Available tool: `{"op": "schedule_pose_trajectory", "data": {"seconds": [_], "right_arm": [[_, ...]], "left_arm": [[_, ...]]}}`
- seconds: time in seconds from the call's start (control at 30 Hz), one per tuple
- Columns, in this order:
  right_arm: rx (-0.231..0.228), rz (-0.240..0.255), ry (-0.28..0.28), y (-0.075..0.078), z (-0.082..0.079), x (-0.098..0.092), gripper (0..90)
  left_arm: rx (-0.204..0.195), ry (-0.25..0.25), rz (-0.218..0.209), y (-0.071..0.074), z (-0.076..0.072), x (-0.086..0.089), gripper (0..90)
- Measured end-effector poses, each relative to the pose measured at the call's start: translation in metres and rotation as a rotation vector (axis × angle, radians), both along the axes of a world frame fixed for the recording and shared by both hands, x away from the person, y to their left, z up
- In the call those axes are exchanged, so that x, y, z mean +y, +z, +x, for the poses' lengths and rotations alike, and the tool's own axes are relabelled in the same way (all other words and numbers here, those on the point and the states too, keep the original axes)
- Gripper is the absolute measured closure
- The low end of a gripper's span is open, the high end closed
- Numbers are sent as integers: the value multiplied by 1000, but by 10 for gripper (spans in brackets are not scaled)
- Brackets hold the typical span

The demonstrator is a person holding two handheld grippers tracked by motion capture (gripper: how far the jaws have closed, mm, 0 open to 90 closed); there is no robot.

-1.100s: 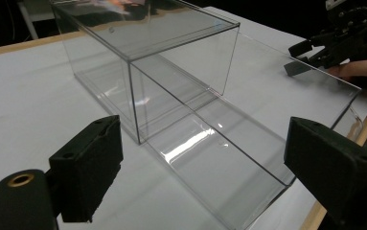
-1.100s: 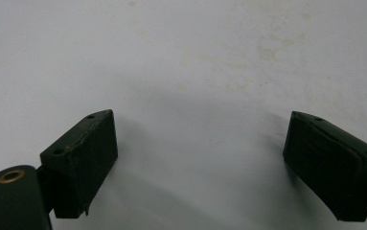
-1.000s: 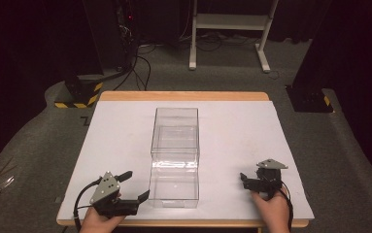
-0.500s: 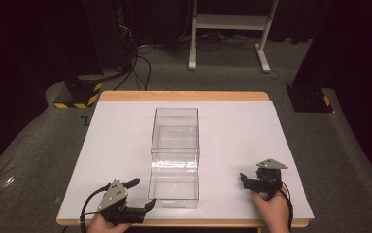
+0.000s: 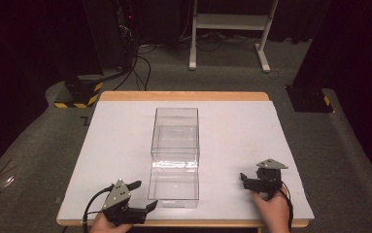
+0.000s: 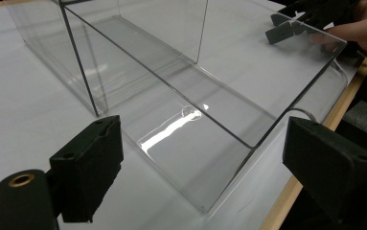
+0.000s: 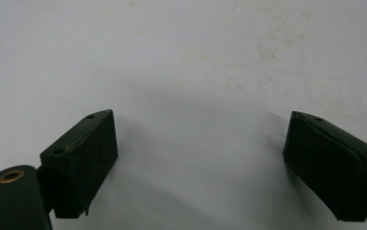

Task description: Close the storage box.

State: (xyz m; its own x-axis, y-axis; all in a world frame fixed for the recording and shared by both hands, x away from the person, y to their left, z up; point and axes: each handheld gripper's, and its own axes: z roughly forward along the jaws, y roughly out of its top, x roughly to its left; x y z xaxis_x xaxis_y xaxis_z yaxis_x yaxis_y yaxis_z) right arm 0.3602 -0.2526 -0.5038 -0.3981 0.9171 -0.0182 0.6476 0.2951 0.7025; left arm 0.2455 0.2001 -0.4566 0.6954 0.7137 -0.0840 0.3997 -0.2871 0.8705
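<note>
object: clear plastic box (image 5: 175, 155) | look: long, open-topped, see-through walls with an inner divider | pose: upright on worktop | place: near corner just ahead of left jaws, ungripped; beside right jaws, apart

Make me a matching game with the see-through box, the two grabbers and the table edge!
Things:
1. clear plastic box
2. left gripper
3. right gripper
4. wooden table edge

Matches:
A. light brown strip at the far side
B. black jaws open, beside the box's near corner
C. see-through, in the middle of the white tabletop
D. black jaws open over bare white surface

Pairs: 1-C, 2-B, 3-D, 4-A
</note>
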Motion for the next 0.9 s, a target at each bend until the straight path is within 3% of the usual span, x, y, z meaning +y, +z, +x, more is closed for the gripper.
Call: {"op": "schedule_pose_trajectory", "data": {"seconds": [0.13,0.27,0.53,0.9], "right_arm": [[0,0,0,0,0,0,114],[0,0,0,0,0,0,114],[0,0,0,0,0,0,114],[0,0,0,0,0,0,114]], "left_arm": [[9,2,20,-5,2,0,145],[23,0,11,-7,4,0,139],[16,-8,26,-12,8,-9,139],[32,-8,4,-14,12,-16,160]]}}
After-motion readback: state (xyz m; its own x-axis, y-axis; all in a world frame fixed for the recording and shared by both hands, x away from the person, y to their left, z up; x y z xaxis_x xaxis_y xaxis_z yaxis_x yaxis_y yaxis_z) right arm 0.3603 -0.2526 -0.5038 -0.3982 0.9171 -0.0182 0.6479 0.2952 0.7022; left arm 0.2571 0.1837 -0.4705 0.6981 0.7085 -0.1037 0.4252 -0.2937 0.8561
